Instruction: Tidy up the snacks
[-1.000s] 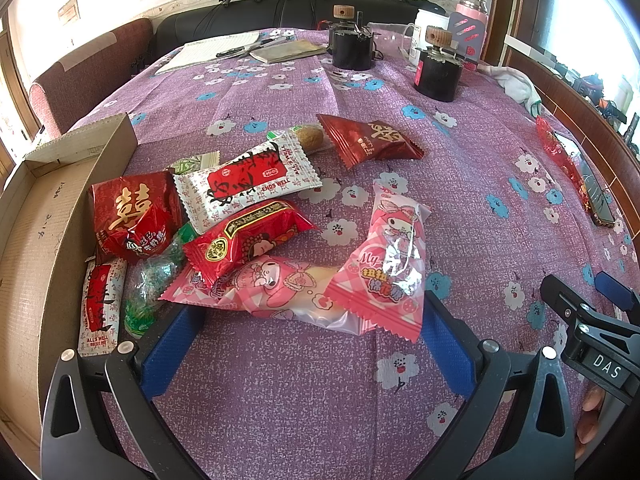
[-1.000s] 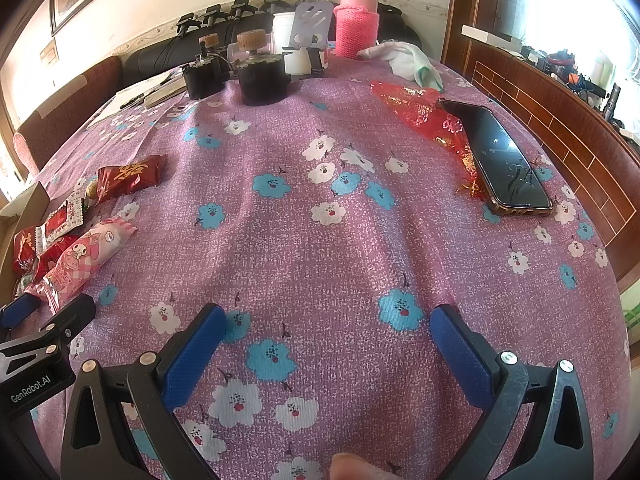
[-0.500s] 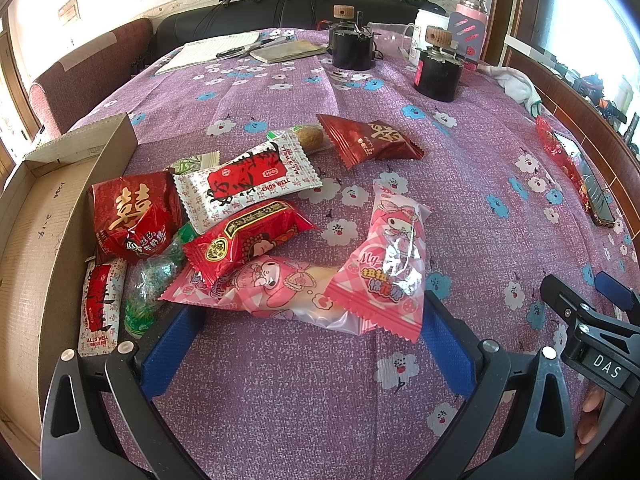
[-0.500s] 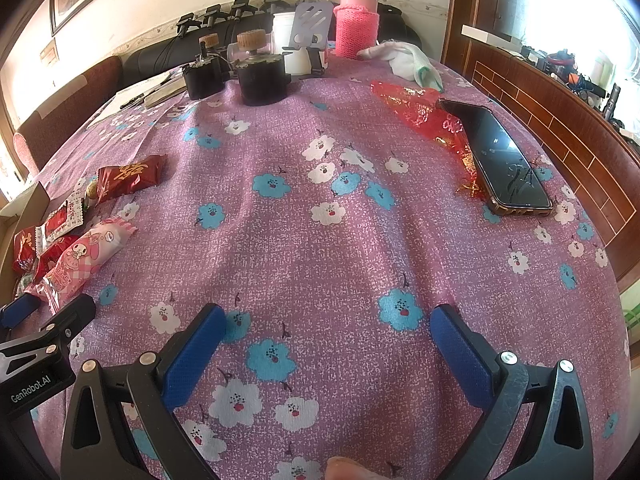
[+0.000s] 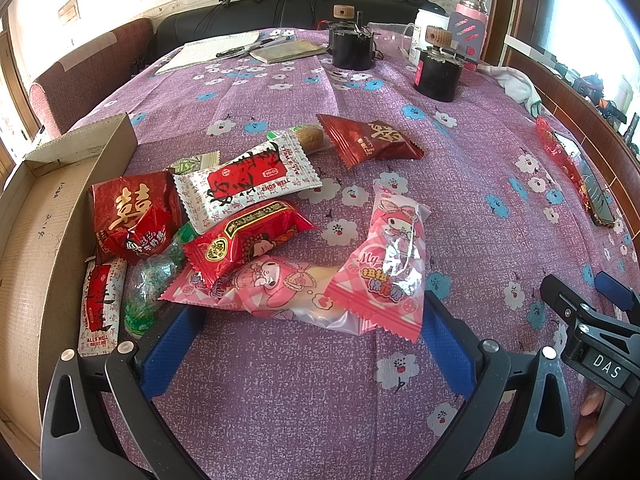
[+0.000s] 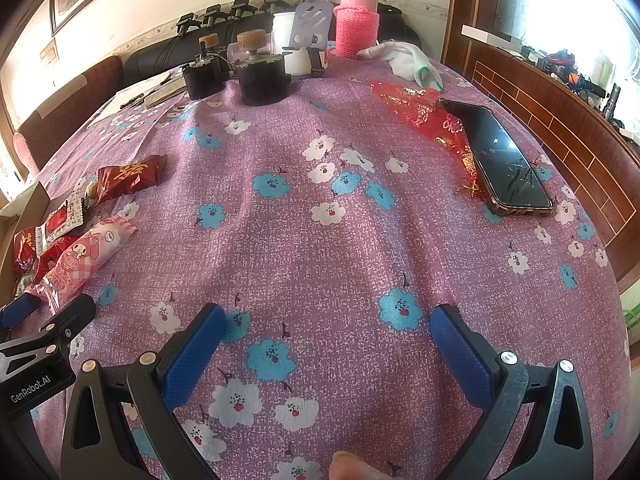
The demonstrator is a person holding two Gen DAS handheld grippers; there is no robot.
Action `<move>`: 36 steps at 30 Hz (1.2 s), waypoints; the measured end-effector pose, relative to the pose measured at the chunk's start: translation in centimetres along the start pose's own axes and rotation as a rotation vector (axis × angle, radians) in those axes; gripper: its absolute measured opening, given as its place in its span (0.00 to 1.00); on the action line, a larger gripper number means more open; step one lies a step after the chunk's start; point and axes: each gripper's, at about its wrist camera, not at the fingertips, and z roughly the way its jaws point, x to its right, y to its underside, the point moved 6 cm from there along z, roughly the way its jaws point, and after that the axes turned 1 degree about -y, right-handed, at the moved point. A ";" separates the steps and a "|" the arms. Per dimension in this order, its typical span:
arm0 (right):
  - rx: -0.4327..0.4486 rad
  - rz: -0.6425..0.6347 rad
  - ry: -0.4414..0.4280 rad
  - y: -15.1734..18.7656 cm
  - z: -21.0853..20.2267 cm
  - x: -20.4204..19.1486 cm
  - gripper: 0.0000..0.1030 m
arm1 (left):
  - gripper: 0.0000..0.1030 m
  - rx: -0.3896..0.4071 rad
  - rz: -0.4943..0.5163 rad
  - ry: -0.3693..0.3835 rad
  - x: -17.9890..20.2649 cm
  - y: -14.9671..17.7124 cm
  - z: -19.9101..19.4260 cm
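Left hand-held gripper (image 5: 306,330): held low over the table (image 5: 280,400), pointing forward at the snack pile (image 5: 248,232); its blue pads stand wide apart with nothing between them, the near edge of the pink packets lying just ahead of the tips.
Right hand-held gripper (image 6: 328,328): held low over a bare stretch of flowered cloth, jaws spread wide and empty; a fingertip shows at the bottom edge of its view.
Snacks: heaped on the table's left side, beside the cardboard box (image 5: 36,240); two pink cartoon packets (image 5: 384,264) overlap at the front, red and white packets lie behind them, and a dark red packet (image 5: 368,140) lies apart, farther back.
Box: open; no snack shows inside it; its near part is cut off by the frame.
Hard to make out: a green wrapped sweet (image 5: 152,280) is half buried under the red packets; a phone (image 6: 500,160) rests on a red wrapper (image 6: 416,108) at the right.
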 end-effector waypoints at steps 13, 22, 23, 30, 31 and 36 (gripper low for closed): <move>0.000 0.000 0.000 0.1 -0.1 0.1 1.00 | 1.00 0.000 0.000 0.000 0.0 0.0 0.0; 0.000 0.000 0.000 0.2 -0.1 0.1 1.00 | 1.00 -0.001 0.000 0.000 0.0 0.0 0.0; 0.000 0.000 0.000 0.1 -0.1 0.1 1.00 | 1.00 -0.001 0.001 0.001 0.0 0.0 0.0; 0.000 0.000 -0.001 0.2 -0.3 0.0 1.00 | 1.00 -0.044 0.035 0.032 0.2 0.5 -0.5; 0.000 0.000 -0.002 0.2 -0.2 0.1 1.00 | 1.00 -0.047 0.048 0.040 0.3 0.3 -0.3; -0.003 -0.014 -0.018 0.3 -0.2 0.1 1.00 | 1.00 -0.063 0.078 0.061 0.2 0.6 -0.4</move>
